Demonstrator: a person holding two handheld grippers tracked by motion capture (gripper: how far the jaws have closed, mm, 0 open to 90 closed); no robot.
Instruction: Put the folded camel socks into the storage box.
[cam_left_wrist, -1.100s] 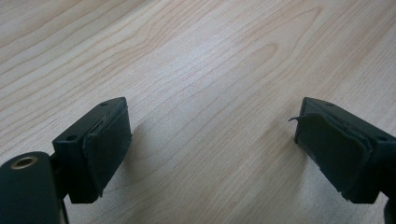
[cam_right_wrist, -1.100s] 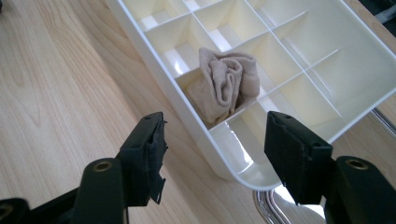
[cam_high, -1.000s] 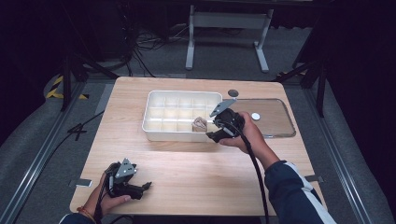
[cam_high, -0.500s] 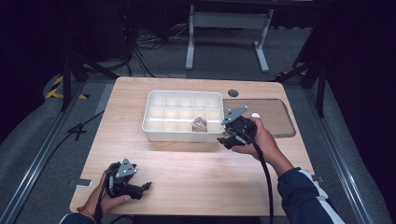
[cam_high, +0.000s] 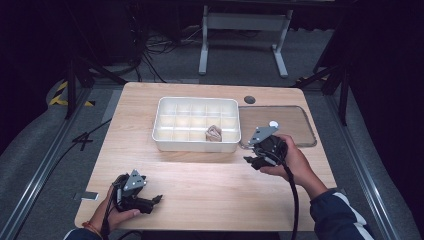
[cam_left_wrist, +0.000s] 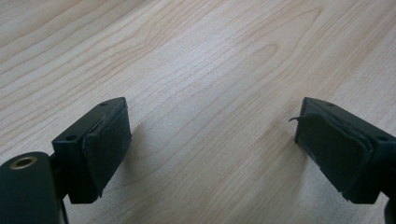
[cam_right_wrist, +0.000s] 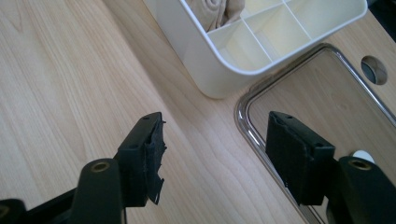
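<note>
A white compartment tray (cam_high: 170, 135) stands at the table's far middle, and a rolled beige cloth (cam_high: 214, 133) lies in one of its front compartments. My right gripper (cam_high: 251, 160) hovers off the tray's front right corner, at the near edge of a clear flat lid (cam_high: 295, 125). Its jaws are open with nothing between them. In the right gripper view the right gripper (cam_right_wrist: 217, 140) hangs over bare wood and the lid's rim (cam_right_wrist: 243, 116), with the tray's corner (cam_right_wrist: 210, 70) and the cloth (cam_right_wrist: 219, 11) above. My left gripper (cam_high: 156, 199) rests at the front left, open and empty (cam_left_wrist: 210, 135).
A round cable hole (cam_high: 249, 99) sits in the tabletop behind the lid. Bare wood spreads between the two grippers. Beyond the table are a dark floor with cables and a metal stand's legs (cam_high: 242, 40).
My right gripper has drawn back from the tray's front right corner, to the right and toward the person. The cloth stays in its compartment. The left gripper has not moved.
</note>
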